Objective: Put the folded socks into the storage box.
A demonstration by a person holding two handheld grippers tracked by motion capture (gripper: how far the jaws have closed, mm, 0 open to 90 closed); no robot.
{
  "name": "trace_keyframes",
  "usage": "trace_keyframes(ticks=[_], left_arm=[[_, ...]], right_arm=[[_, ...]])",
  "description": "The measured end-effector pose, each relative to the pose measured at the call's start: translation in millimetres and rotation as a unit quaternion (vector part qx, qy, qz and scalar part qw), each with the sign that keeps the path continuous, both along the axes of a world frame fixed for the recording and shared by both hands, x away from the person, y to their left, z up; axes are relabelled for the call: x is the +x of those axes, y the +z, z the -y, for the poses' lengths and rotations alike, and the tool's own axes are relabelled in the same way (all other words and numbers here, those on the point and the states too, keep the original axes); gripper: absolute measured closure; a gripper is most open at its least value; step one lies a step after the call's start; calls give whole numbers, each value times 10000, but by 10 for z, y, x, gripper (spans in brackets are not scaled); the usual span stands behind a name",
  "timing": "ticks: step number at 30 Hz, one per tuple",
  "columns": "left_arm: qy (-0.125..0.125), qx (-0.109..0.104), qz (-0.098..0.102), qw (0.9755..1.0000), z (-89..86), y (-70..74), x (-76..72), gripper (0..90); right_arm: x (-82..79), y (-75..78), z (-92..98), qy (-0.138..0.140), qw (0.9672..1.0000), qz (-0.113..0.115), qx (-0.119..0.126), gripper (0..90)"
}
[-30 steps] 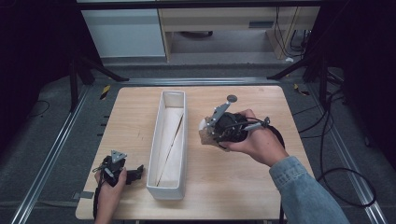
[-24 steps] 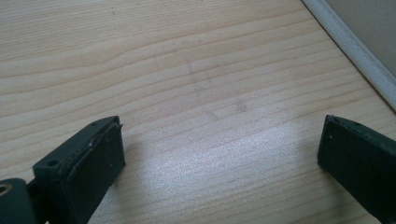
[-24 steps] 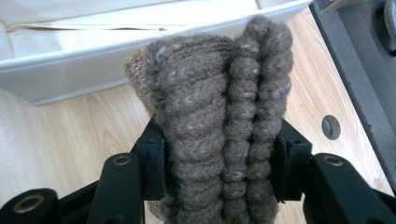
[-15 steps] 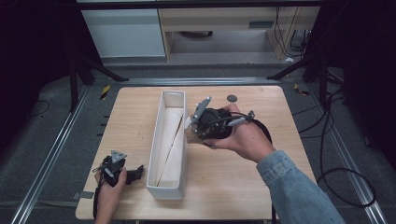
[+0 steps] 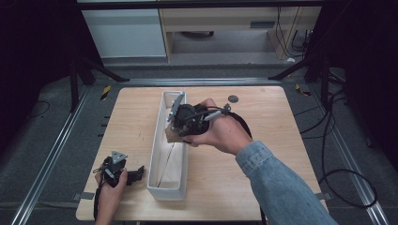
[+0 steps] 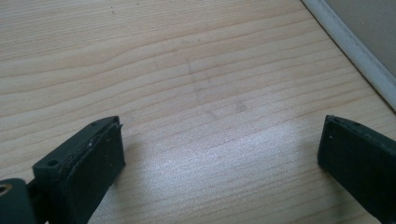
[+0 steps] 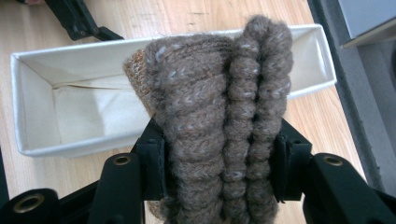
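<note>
A long white fabric bin (image 5: 159, 140) stands lengthwise in the middle of the wooden table (image 5: 272, 140). My right gripper (image 5: 176, 129) hangs over the bin's right rim, shut on a folded brown knitted piece (image 7: 219, 116). In the right gripper view the knit bulges between both jaws, above the bin (image 7: 70, 116), whose inside looks bare. My left gripper (image 5: 133, 174) rests low at the table's front left corner, jaws wide open, with only bare wood between its fingertips (image 6: 81, 163). The bin's white wall (image 6: 355, 46) shows at the upper right of the left gripper view.
A small dark round disc (image 5: 233, 99) lies on the table behind the right hand. Cables (image 5: 338, 140) trail on the floor to the right. Metal rails (image 5: 56, 154) run along the table's sides, and cabinets (image 5: 126, 33) stand beyond its far edge.
My right gripper has carried the knitted piece leftward from the table's right half to above the bin's right rim. The left gripper has stayed put.
</note>
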State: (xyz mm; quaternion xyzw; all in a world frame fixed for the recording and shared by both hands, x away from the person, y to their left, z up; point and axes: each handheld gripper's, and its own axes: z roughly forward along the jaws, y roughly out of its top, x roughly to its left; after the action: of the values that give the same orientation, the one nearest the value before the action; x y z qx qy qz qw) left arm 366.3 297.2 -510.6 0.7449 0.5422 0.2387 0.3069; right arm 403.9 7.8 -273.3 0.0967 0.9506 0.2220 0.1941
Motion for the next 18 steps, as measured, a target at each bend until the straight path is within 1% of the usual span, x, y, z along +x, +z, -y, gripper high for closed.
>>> trace_keyframes(ticks=[2, 5, 7, 9, 10, 13, 14, 18], left_arm=[[-3, 0, -9, 10000, -1, 1, 0, 0], [-4, 3, -10, 10000, -1, 1, 0, 0], [-8, 8, -10, 10000, -1, 2, 0, 0], [-7, 6, -7, 10000, -1, 1, 0, 0], [-3, 2, -9, 10000, -1, 1, 0, 0], [-15, 13, -20, 10000, -3, 3, 0, 0], [-16, 13, -20, 10000, -3, 3, 0, 0], [-17, 11, -21, 10000, -3, 3, 0, 0]], right_arm=[[1, 19, -105, 91, 9999, 8, -43, 491], [1, 26, -151, 79, 10000, 21, -55, 491], [-14, 15, -202, 55, 9999, 35, -123, 491], [-17, 9, -212, 73, 9999, 55, -130, 491], [-32, 5, -228, 58, 9998, 63, -179, 491], [-77, 15, -256, 88, 9997, 78, -194, 491], [-107, 32, -269, 124, 9997, 71, -196, 491], [-129, 32, -294, 150, 9996, 52, -246, 491]])
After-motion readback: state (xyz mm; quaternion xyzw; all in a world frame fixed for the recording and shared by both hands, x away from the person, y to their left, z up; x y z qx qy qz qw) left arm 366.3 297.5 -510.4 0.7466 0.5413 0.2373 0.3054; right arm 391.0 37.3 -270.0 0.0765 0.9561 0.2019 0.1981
